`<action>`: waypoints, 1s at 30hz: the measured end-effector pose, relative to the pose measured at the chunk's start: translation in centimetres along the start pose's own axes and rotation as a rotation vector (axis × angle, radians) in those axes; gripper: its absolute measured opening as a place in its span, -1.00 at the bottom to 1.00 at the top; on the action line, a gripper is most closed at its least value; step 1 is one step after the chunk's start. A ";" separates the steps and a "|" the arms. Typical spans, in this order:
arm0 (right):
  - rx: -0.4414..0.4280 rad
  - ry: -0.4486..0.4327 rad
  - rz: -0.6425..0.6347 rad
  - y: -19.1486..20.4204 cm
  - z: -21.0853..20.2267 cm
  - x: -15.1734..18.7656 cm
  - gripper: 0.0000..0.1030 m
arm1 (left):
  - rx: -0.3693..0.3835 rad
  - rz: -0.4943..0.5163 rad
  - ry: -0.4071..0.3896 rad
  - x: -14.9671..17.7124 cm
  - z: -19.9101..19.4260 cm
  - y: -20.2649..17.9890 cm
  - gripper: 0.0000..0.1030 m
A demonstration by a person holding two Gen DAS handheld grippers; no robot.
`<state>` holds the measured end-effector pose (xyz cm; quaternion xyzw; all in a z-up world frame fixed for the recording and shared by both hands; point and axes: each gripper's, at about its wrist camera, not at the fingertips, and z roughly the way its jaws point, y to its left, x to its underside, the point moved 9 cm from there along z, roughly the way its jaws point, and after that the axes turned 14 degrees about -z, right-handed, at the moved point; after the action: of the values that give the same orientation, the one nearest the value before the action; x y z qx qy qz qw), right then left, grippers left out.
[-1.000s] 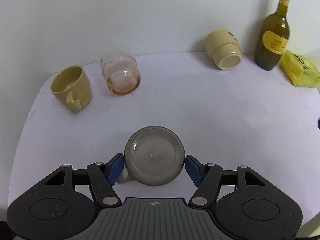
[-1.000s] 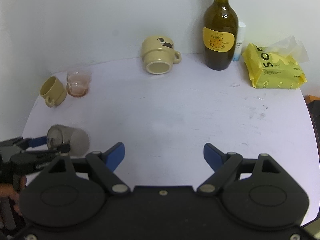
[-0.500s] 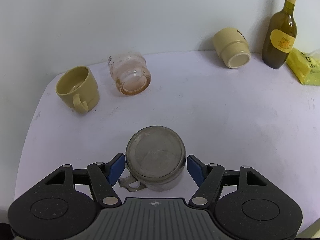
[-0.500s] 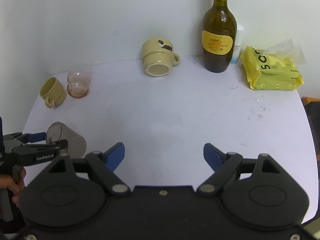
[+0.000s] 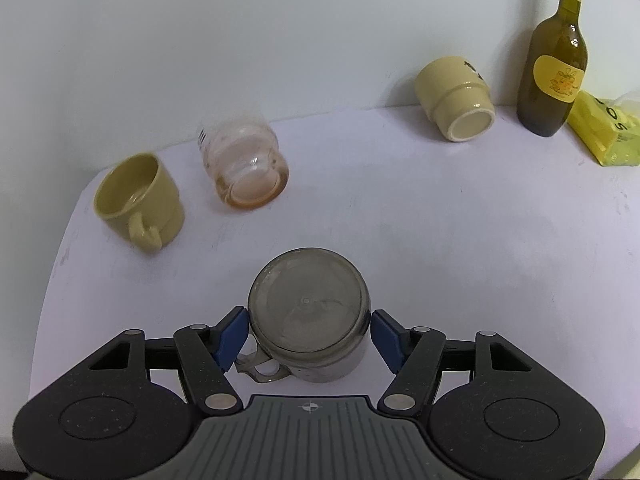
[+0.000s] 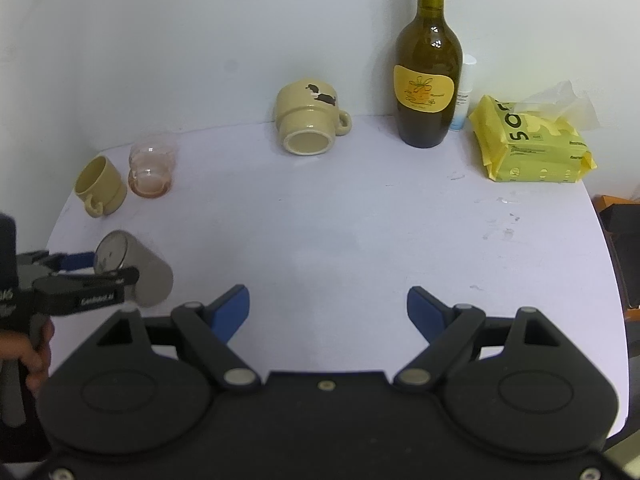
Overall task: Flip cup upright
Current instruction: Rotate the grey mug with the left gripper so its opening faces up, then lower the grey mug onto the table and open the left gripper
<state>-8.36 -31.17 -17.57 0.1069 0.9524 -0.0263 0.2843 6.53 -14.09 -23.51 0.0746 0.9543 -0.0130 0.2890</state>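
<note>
Flip not done: grey metal cup (image 5: 308,312) sits between the left gripper (image 5: 306,334) fingers, base pointing away from the gripper and tilted up, mouth toward the palm, handle by the left finger. Both blue pads look just beside the wall; can't tell if they're clamped on it or only bracketing it. Right gripper (image 6: 328,312) is spread wide, holding nothing, with the cup well off to its left. Left to do, by my read: confirm the grip, rotate mouth-up, set down on table (image 6: 360,220).
</note>
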 end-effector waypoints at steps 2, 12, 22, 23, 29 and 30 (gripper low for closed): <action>0.002 -0.001 0.002 -0.1 -0.1 0.0 0.65 | 0.001 -0.008 0.007 -0.5 0.3 -0.2 0.21; -0.019 -0.003 -0.018 1.5 0.2 -0.9 0.65 | -0.016 -0.078 0.019 -0.2 -1.4 1.5 0.52; -0.068 -0.001 -0.106 6.4 -0.8 -5.6 0.98 | -0.043 -0.230 0.013 -1.9 -8.1 5.1 0.97; -0.070 0.004 -0.119 7.1 -1.1 -6.2 1.00 | -0.046 -0.248 0.005 -2.1 -9.2 5.7 1.00; -0.043 0.043 -0.198 10.9 -2.7 -9.0 1.00 | -0.085 -0.345 0.019 -2.5 -14.3 8.6 1.00; -0.050 0.049 -0.201 11.5 -3.0 -9.2 1.00 | -0.094 -0.352 0.025 -2.4 -14.8 8.9 1.00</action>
<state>0.02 -21.37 -9.89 0.0043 0.9654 -0.0285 0.2592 1.66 -4.59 -9.67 -0.1068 0.9558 -0.0180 0.2734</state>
